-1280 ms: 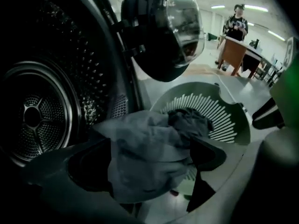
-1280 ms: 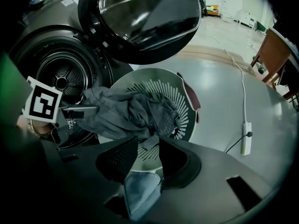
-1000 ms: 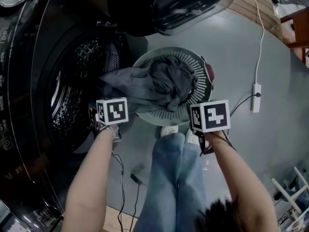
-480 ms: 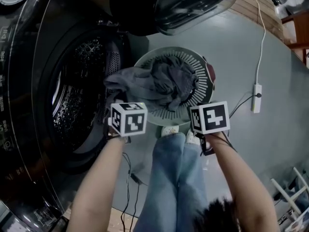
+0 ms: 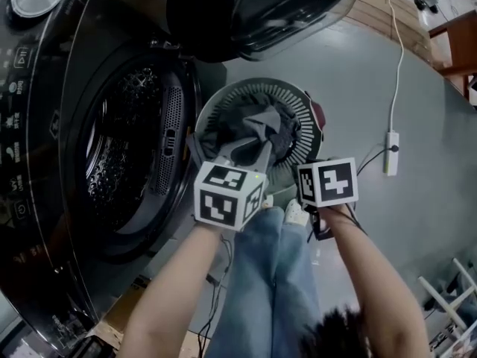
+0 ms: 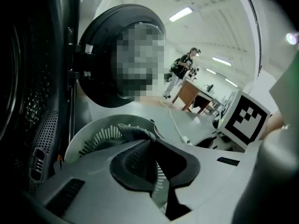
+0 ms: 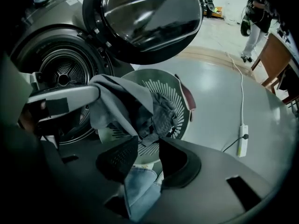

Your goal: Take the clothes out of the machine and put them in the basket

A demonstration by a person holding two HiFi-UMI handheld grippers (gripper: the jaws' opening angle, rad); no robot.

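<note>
A round pale green basket (image 5: 298, 99) with slatted walls stands on the floor in front of the dark washing machine, whose drum (image 5: 127, 148) is open. Grey clothes (image 5: 257, 125) lie in the basket. My left gripper (image 6: 150, 143) is over the basket's near rim, shut on a fold of a grey garment (image 7: 117, 101) that hangs from its tips above the basket. My right gripper (image 7: 145, 144) hovers at the basket's near right side. Its jaws stand a little apart with nothing between them. No cloth shows inside the drum.
The machine's round door (image 5: 261, 6) hangs open above the basket. The person's jeans-clad legs (image 5: 268, 274) stand right behind it. A white power strip (image 5: 390, 153) and its cable lie on the grey floor to the right. A white rack (image 5: 447, 293) is at the lower right.
My left gripper has swung right and up from the drum mouth to the basket. The grey garment that trailed toward the drum is now gathered over the basket. The right gripper has stayed put.
</note>
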